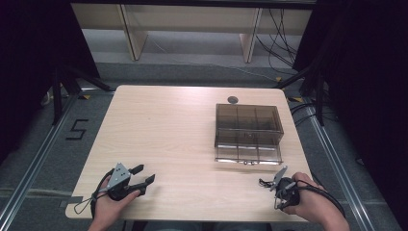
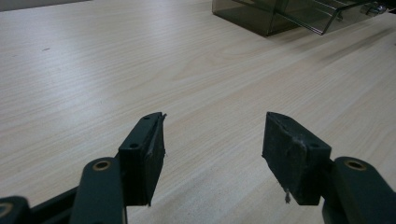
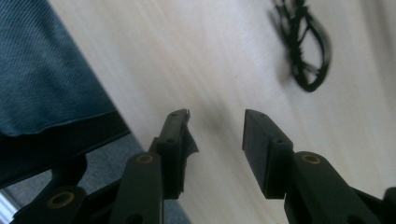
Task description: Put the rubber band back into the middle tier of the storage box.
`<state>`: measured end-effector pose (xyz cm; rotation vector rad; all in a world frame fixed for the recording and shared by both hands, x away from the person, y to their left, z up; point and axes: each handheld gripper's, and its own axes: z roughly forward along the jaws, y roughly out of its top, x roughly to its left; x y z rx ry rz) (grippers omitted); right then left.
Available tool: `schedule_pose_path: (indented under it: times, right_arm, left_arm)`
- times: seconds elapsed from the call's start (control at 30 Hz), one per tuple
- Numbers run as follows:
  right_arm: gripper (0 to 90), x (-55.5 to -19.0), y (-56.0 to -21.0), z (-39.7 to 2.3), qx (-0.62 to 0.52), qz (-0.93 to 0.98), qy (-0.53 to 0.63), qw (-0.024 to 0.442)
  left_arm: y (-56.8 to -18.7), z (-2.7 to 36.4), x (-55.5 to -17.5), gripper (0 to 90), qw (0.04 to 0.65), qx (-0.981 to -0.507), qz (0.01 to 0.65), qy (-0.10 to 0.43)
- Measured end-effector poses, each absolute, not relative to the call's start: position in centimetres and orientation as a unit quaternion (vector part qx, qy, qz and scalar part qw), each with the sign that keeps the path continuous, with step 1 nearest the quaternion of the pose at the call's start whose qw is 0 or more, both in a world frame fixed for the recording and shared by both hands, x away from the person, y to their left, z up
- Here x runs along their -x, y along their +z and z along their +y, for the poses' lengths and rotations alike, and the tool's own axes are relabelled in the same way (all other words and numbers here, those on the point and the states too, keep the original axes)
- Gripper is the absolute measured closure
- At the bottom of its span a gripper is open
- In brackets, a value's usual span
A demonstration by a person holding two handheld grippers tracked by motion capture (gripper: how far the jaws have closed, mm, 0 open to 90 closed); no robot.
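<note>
On the pale wooden desk [image 1: 168, 130], the left tool [image 1: 143, 174] rests near the front left corner with its jaws apart and empty, the smoky transparent plastic drawer box [image 1: 248, 132] stands right of centre, and the right tool [image 3: 215, 135] is also parted and empty.

the table [image 1: 163, 130] is pale wood with fine straight grain. near its far right corner stands a smoke-brown see-through box [image 1: 248, 118]; its drawer [image 1: 248, 154] is clearer, nearly colourless. both the left gripper [image 2: 212, 154] and the right gripper [image 3: 217, 149] have black jaws with brass-coloured pivots. a black cord [image 3: 303, 42] lies on the wood. the floor [image 1: 57, 144] is grey, with a black mark.
</note>
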<state>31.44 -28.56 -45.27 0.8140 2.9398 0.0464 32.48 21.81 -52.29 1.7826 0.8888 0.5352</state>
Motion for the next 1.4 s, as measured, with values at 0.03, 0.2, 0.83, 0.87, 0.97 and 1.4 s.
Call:
schedule_pose_path:
  times: [0.03, 0.2, 0.83, 0.87, 0.97, 1.4]
  right_arm:
    - [61.1, -31.4, -45.3, -28.6, -0.261, 0.965, 0.012, 0.036]
    - [59.6, -31.0, -45.6, -28.4, -0.261, 0.965, 0.011, 0.023]
    - [56.1, -32.5, -45.2, -28.4, -0.264, 0.964, 0.0, 0.03]
    - [56.1, -32.5, -45.2, -28.4, -0.264, 0.964, 0.0, 0.03]
    - [55.5, -32.7, -45.1, -28.5, -0.28, 0.959, -0.002, 0.035]
    - [53.4, -34.6, -45.0, -29.4, -0.281, 0.958, -0.004, 0.055]
  left_arm:
    - [-52.3, 21.8, -32.5, 38.3, 0.514, -0.741, 0.369, 0.223]
    - [-52.2, 21.9, -32.5, 38.3, 0.511, -0.743, 0.368, 0.227]
    - [-52.3, 21.9, -32.5, 38.2, 0.518, -0.739, 0.37, 0.221]
    - [-52.3, 21.9, -32.5, 38.2, 0.518, -0.739, 0.37, 0.221]
    - [-52.3, 21.9, -32.5, 38.2, 0.517, -0.74, 0.369, 0.221]
    - [-52.3, 21.9, -32.4, 38.2, 0.518, -0.739, 0.37, 0.221]
